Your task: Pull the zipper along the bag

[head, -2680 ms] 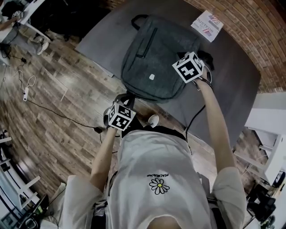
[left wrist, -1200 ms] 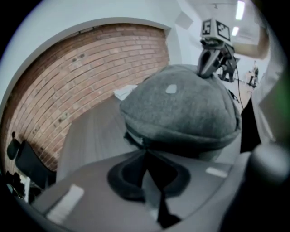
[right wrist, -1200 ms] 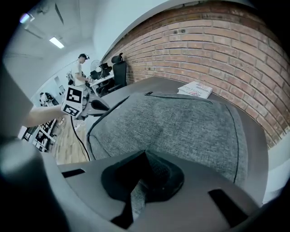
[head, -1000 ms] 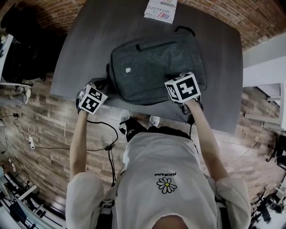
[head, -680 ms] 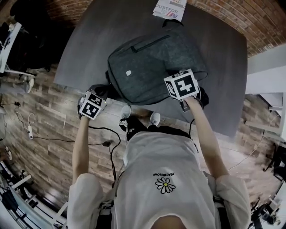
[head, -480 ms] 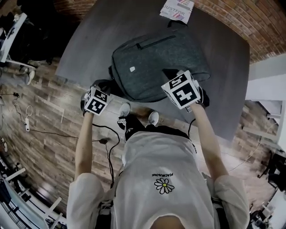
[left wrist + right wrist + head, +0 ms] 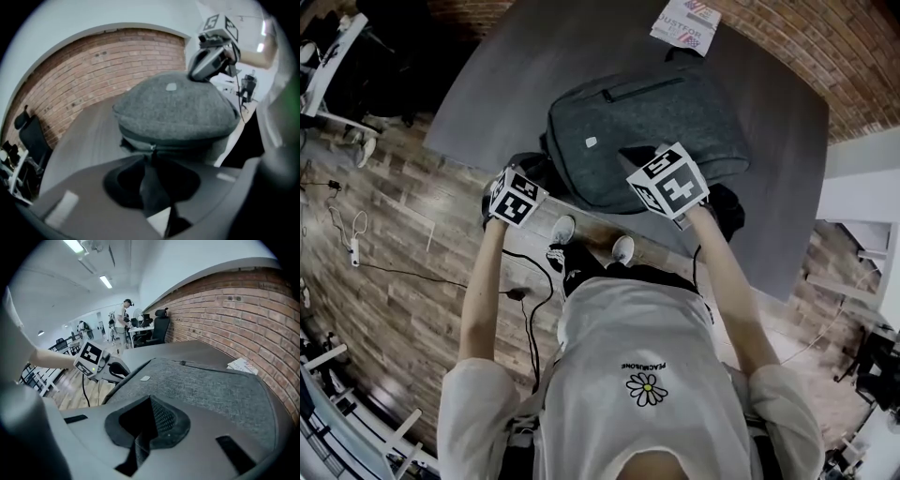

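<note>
A grey backpack (image 7: 647, 131) lies flat on the dark table (image 7: 778, 141). My left gripper (image 7: 528, 187) is at the bag's near-left corner. In the left gripper view the zipper slider (image 7: 152, 147) sits on the bag's side seam, and its dark pull strap (image 7: 153, 185) runs down between the jaws of my left gripper (image 7: 154, 164), which are opening and no longer press it. At the bag's near-right edge, my right gripper (image 7: 684, 202) is shut on a black mesh part of the bag (image 7: 161, 420); my right gripper (image 7: 145, 425) looks across the bag's top.
A printed leaflet (image 7: 684, 19) lies at the table's far edge by the brick wall (image 7: 797, 37). The table's near edge runs just under both grippers. A cable (image 7: 520, 281) trails on the wooden floor. Office chairs (image 7: 337, 56) stand at the left. A person (image 7: 124, 315) stands far off.
The head view has swung, so bag and table sit differently in frame. Both grippers stay at the bag's near corners; the left one has shifted slightly toward the bag.
</note>
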`<state>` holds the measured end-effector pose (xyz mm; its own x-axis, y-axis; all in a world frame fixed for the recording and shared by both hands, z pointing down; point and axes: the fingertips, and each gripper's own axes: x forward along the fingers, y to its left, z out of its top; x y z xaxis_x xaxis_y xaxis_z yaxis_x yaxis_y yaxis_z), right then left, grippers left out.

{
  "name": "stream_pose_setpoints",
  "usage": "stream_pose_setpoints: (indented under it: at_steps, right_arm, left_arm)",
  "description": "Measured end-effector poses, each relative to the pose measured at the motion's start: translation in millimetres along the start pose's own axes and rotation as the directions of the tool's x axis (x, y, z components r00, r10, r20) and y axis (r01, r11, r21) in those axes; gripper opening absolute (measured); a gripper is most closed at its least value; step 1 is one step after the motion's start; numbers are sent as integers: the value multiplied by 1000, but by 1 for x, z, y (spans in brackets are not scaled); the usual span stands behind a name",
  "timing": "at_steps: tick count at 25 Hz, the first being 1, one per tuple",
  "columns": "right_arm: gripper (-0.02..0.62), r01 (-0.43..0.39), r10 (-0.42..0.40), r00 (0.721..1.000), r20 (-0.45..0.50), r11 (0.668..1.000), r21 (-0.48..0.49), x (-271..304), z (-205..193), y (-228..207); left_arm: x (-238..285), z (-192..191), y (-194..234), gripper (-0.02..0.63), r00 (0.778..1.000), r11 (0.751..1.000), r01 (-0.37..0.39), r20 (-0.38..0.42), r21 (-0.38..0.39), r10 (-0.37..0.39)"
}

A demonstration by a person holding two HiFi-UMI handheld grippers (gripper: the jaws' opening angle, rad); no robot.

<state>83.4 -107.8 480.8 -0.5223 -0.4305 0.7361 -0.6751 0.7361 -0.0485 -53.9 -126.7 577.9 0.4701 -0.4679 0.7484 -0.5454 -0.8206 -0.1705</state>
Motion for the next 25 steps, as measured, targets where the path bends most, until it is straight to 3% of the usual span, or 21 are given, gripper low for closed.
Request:
stream_pose_setpoints:
  at_steps: [2, 5, 8, 10, 12, 14, 17, 22, 25]
  right_arm:
    - [2, 14, -14, 1000, -2, 1000, -12, 2, -1, 0]
    - [2, 24, -24, 1000, -14, 1000, -18, 6, -3, -1]
    - [2, 23, -23, 999, -25, 1000, -10, 8, -4, -1]
    - [2, 25, -25, 999, -32, 1000, -7, 9, -5, -2]
    - [2, 37, -37, 998, -41, 999, -8, 12, -7, -3]
    - [2, 57, -58, 997, -50, 998, -14, 17, -9, -5]
    - [2, 74, -75, 996, -55, 997, -20, 23, -11, -7]
    - [2, 74, -75, 997, -35, 997, -24, 26, -8, -6]
    - [2, 89, -91, 995, -46, 995, -34, 26, -11, -7]
  left_arm:
    - [3, 3, -3, 67, 998, 998, 58, 17, 5, -58]
    - [6, 4, -5, 59, 991, 989, 127, 47, -80, -124]
    - [3, 1, -7, 6, 993, 987, 118, 40, -105, -115]
    - [-5, -1, -7, 5, 995, 992, 99, 26, -81, -97]
    - [-15, -3, -9, 4, 991, 986, 133, 43, -101, -129]
    - [-26, -3, -20, 5, 978, 973, 204, 63, -105, -198]
    - [-31, -4, -50, 8, 959, 959, 283, 27, -25, -282]
    - [-35, 4, -68, 12, 939, 933, 339, 104, -121, -328]
    - [-42, 7, -100, 17, 914, 912, 405, 75, -71, -400]
